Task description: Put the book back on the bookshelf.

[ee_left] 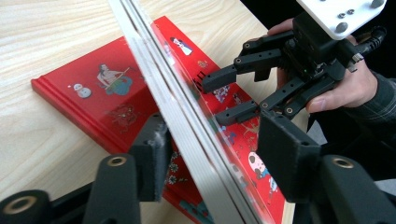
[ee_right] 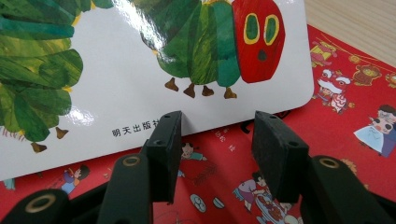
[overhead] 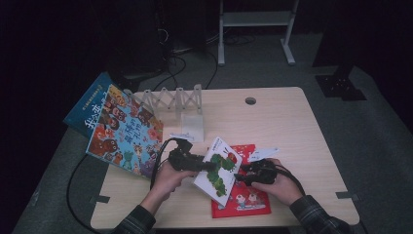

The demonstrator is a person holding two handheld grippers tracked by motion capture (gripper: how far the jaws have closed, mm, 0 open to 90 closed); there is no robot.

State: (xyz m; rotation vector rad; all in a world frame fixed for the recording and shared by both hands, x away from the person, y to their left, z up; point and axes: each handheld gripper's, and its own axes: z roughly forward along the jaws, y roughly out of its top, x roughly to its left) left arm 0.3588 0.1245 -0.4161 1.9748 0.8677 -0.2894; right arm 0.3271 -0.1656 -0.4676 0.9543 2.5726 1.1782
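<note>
The caterpillar book sits near the front middle of the table, tilted up off the red book that lies flat beneath it. In the left gripper view we look straight along its page edges, which run between the two black pads — one pad close against the near face, the other standing clear, so the left gripper straddles the edge but we see no clamp on it. The right gripper meets the book from the other side; in its own view the jaws stand apart, just under the white cover's lower edge, with the red cover showing between them and nothing pinched.

Outward from there, a small white card lies beside the red book's far corner. Behind the left hand, a white zigzag book rack stands near the far left of the table, with a white block at its foot. Two large picture books lean over the table's left edge — close to the left forearm's side. A black cable loops off the left edge.
</note>
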